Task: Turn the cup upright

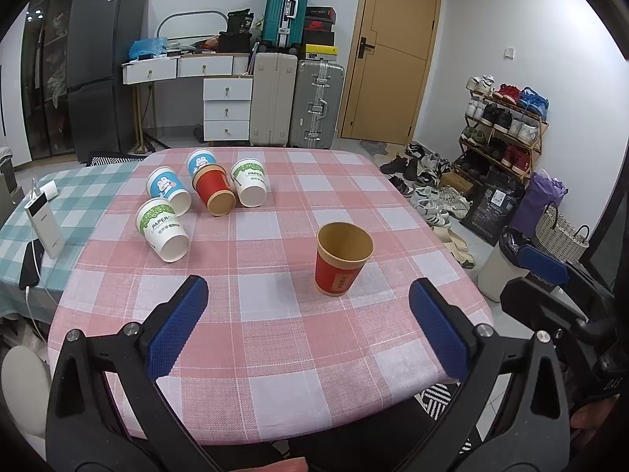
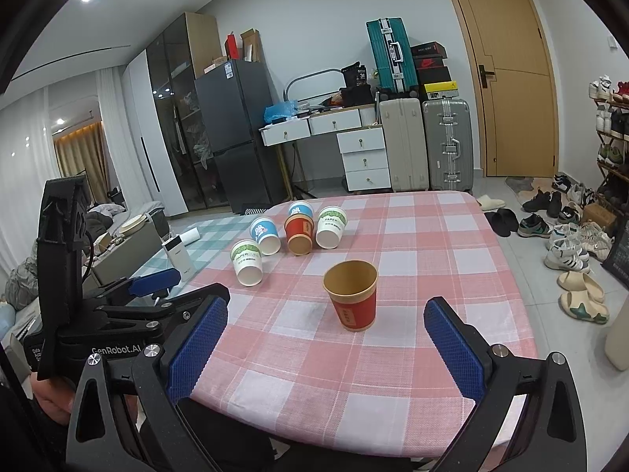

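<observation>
Red paper cup [image 2: 352, 295] is seen upright on the checked tablecloth [image 2: 412, 259], ahead of both grippers, untouched. Left gripper [image 1: 308, 326] and right gripper [image 2: 326, 344] are spread wide, empty.

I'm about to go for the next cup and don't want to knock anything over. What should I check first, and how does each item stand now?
1. Left claw open and empty: ok.
2. Right claw open and empty: ok.
3. Upright red cup stands mouth up, apart from the others: ok.
4. Cups left to flip: five lie on their sides, among them the nearest white cup and the tipped red cup: not ok.
5. Room to grip the nearest white cup: open cloth on its near side, blue cup close behind: ok.
6. Whether the tipped cups touch one another: cannot tell.
</observation>
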`<state>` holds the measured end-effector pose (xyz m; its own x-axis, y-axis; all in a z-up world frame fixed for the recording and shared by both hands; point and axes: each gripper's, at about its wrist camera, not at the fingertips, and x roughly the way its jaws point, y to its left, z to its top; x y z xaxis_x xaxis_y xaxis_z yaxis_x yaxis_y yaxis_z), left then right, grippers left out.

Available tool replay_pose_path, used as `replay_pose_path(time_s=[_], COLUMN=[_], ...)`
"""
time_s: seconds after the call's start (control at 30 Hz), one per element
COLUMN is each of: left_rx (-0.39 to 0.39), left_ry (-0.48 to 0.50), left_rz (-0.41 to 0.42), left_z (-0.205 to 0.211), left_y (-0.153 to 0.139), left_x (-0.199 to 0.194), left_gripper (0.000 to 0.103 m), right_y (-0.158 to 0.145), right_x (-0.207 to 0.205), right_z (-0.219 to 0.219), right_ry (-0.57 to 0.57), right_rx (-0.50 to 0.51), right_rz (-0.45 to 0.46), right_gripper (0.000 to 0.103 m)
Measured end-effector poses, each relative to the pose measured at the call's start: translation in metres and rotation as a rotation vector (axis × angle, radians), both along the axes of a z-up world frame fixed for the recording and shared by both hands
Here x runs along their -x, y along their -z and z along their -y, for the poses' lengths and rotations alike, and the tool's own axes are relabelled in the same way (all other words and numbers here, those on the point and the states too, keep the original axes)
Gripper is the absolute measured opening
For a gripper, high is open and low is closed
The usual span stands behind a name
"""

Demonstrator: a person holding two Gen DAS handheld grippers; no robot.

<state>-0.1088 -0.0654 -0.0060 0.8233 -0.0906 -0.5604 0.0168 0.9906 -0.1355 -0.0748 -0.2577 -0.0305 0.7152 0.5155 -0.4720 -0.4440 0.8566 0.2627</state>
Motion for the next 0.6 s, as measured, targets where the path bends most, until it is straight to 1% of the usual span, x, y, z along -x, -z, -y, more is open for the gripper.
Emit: replay_pose_path(time_s=[0.6], left_rx=[-0.002], left_ry=[0.000], left_rz=[0.000], left_z=[0.0011], left_y=[0.0006], left_x=[0.0001], left_gripper=[0.102], right_y=[0.0015], right_x=[-0.0004], right_z=[-0.0006], right_ry=[0.000], right_rx=[-0.004], right_rz=[-0.008], right_gripper=[0.102])
